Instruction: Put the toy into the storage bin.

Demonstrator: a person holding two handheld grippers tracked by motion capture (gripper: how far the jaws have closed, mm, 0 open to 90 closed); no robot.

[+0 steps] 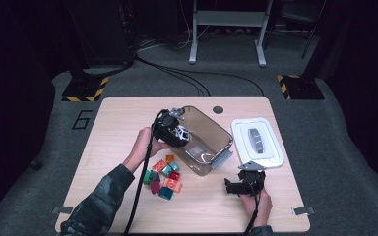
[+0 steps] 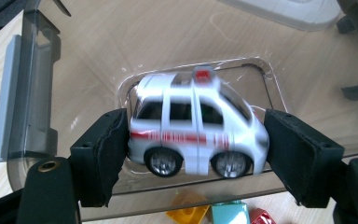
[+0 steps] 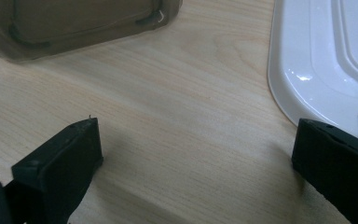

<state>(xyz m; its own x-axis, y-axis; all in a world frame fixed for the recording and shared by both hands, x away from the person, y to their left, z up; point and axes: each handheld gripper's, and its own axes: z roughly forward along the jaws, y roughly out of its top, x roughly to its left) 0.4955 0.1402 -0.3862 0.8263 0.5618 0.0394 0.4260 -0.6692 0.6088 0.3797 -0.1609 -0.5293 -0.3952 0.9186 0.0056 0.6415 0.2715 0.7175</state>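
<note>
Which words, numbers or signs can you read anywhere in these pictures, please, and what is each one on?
"6": a large dark numeral on the grey floor, left of the table.
Red markings along the side of the white toy car in the left gripper: too blurred to read.
Yellow and black hazard stripes on the stand bases: a warning pattern, no words.
The white lid and the toy blocks: no text shows.

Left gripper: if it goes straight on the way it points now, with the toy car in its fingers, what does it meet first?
Probably the floor of the clear box. The left gripper holds the toy car above the open box and points down into it. Nothing else lies in that line, though the depth is hard to judge.
</note>
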